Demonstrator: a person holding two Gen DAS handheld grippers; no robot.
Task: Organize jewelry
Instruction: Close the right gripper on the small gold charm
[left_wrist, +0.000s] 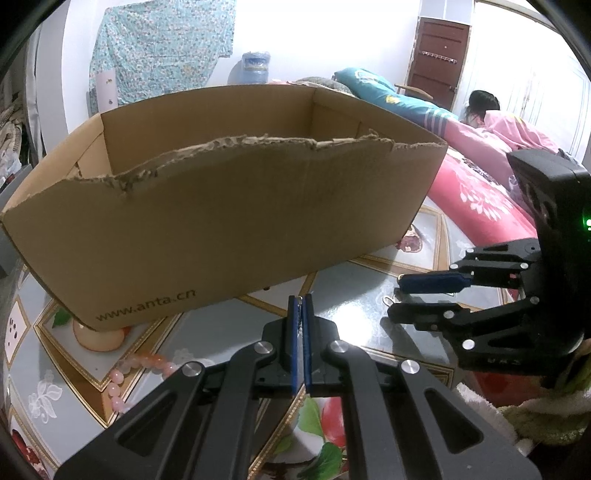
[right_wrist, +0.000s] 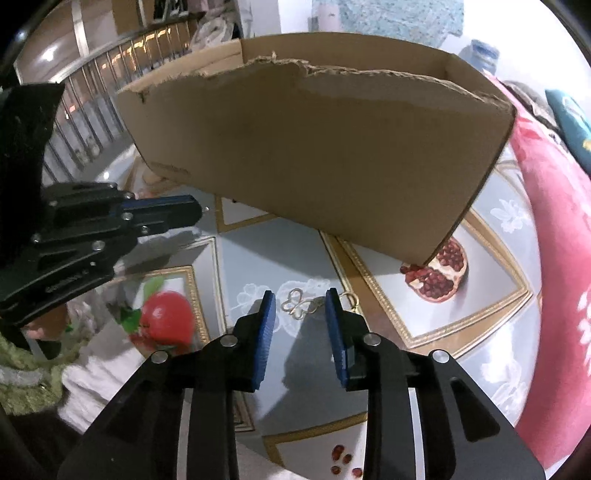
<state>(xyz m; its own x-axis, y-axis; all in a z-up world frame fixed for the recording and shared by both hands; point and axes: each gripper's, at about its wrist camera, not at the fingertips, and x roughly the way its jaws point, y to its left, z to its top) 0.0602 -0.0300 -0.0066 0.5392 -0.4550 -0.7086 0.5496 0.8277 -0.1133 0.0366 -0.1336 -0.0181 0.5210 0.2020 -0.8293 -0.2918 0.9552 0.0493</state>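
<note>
My right gripper (right_wrist: 300, 314) is partly open and points down at a small butterfly-shaped gold piece (right_wrist: 298, 305). The piece lies flat on the bench (right_wrist: 258, 266), between my two blue pads (right_wrist: 266, 334), but they do not press on it yet. My left gripper (left_wrist: 300, 325) is shut tight, and I cannot tell if anything thin is pinched in it. A pink bead bracelet (left_wrist: 127, 376) lies on the bench just beside it. The torn cardboard box (left_wrist: 221, 206) stands close behind both pieces. I cannot see down into it. I think the job is only starting: both pieces still need to go in the box.
</note>
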